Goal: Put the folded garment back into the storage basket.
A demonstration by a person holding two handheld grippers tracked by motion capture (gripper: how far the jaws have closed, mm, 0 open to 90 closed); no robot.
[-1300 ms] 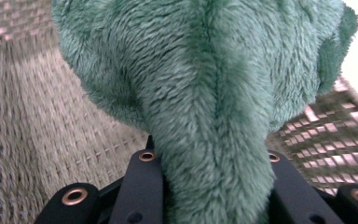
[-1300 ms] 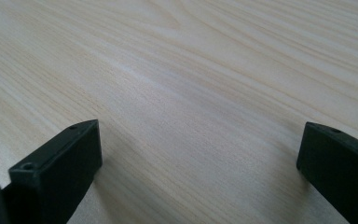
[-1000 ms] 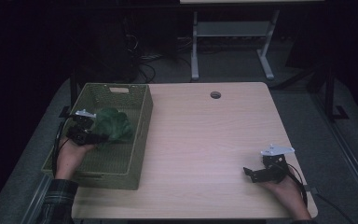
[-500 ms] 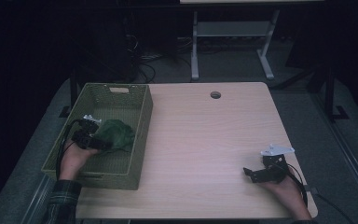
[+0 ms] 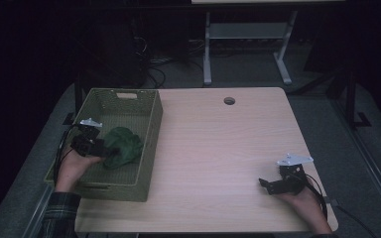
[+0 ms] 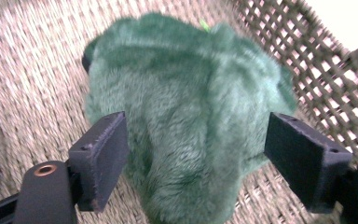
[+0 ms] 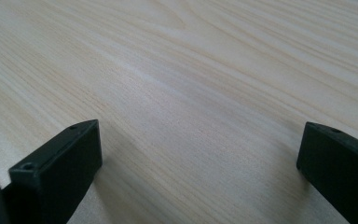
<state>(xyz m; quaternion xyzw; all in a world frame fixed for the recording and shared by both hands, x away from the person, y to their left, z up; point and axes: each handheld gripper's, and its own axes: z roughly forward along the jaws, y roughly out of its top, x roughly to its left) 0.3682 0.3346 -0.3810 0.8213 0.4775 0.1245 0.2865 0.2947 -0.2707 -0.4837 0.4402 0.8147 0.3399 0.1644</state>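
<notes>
green plush toy (image 5: 122, 147) lies on the floor of the woven basket (image 5: 151, 124), set down there. left gripper (image 6: 196, 154) jaws have just been opening, toy between them but released. right gripper (image 5: 267, 184), well apart from the basket, rests on the table (image 5: 218, 144), spread wide, idle.

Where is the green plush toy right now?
In the high view the green plush toy lies inside the woven basket at the table's left side, against its right wall, with the left gripper open around it.
</notes>
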